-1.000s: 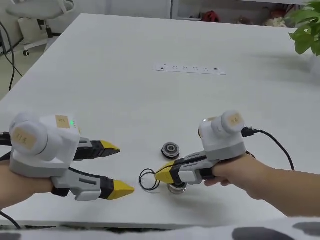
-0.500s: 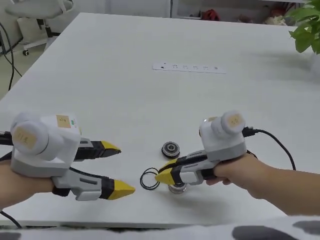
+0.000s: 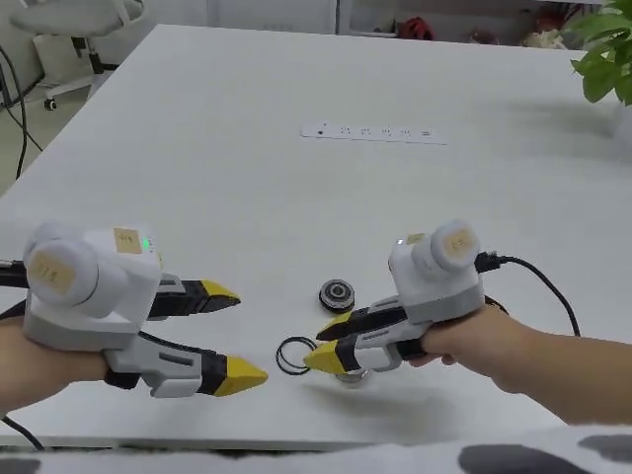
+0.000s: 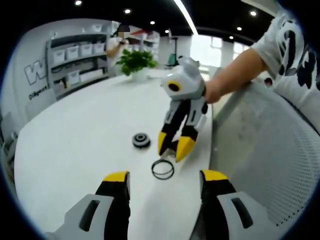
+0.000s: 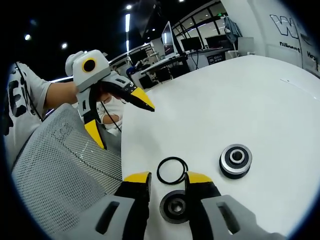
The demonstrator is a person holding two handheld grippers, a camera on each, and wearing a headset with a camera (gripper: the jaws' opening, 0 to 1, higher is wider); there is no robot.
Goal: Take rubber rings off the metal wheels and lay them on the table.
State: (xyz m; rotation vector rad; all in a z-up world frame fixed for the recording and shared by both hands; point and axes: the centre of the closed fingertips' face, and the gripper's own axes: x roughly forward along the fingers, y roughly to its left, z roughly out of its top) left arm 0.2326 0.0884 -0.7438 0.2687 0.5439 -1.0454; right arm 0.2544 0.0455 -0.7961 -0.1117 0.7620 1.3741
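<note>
Right tool (image 5: pixel 168 176), jaws parted, straddles the wheel (image 5: pixel 175 206) by the tabletop's (image 3: pixel 296 197) front edge. Left tool (image 4: pixel 165 175), spread empty, is farther.

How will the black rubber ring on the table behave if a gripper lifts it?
The rubber ring is a thin loop, so it is probably light and floppy, likely sagging out of round when lifted at one side. It lies flat on the table, so rolling seems unlikely, but its low profile may make it hard to pinch.
</note>
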